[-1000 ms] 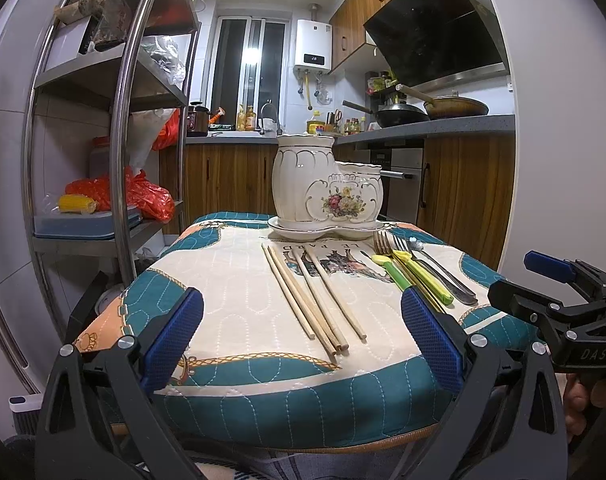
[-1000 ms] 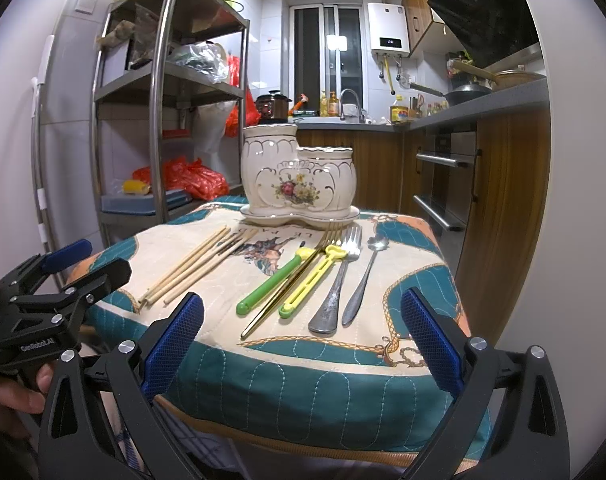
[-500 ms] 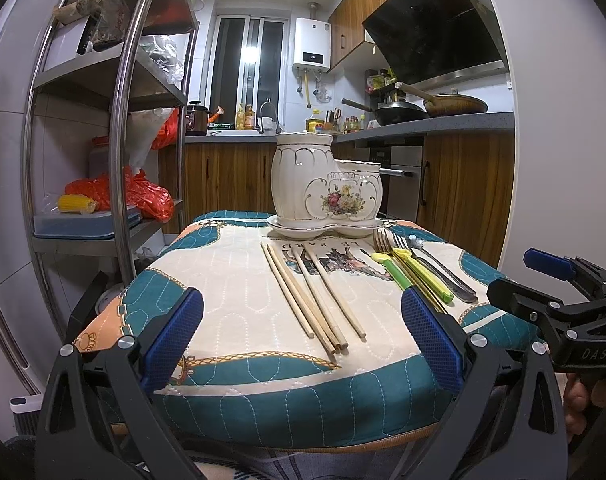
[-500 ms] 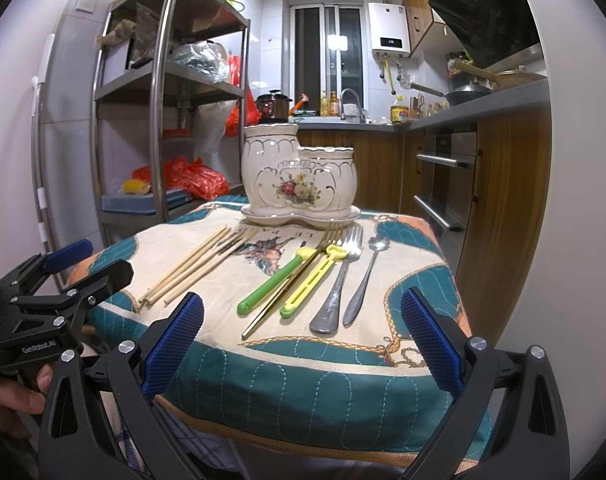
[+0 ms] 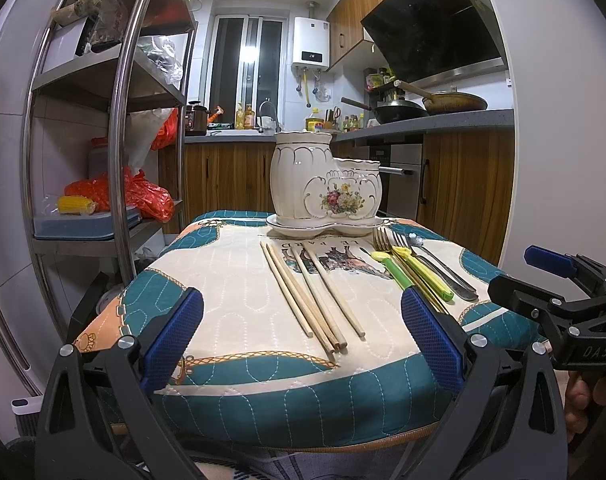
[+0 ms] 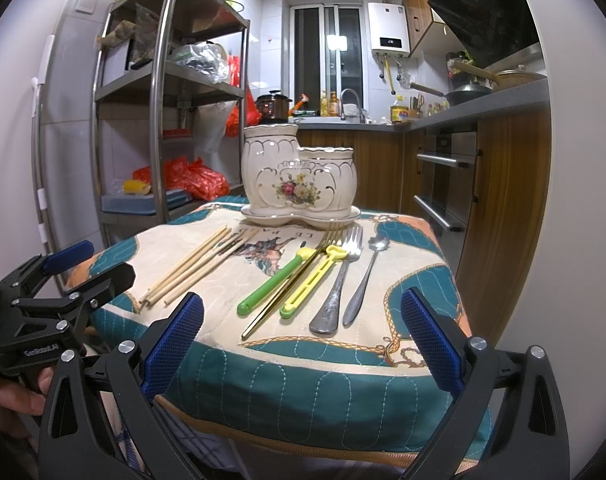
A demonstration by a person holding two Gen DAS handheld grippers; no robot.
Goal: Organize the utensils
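Observation:
A cream ceramic utensil holder [image 5: 323, 188] with a flower print stands on its saucer at the far side of the cloth-covered table [image 5: 231, 272]; it also shows in the right wrist view [image 6: 297, 178]. Several wooden chopsticks [image 5: 309, 290] lie in the middle, also in the right wrist view [image 6: 201, 266]. Green and yellow handled utensils [image 6: 279, 280], a gold fork, a steel fork [image 6: 339, 280] and a spoon [image 6: 367, 276] lie on the right. My left gripper [image 5: 303, 336] is open and empty at the near edge. My right gripper [image 6: 303, 332] is open and empty at the near edge.
A steel shelf rack [image 5: 115, 128] with bags and boxes stands left of the table. Wooden cabinets, an oven [image 6: 443, 176] and a counter with pans run along the right. The other gripper shows at the right edge of the left wrist view [image 5: 563, 300].

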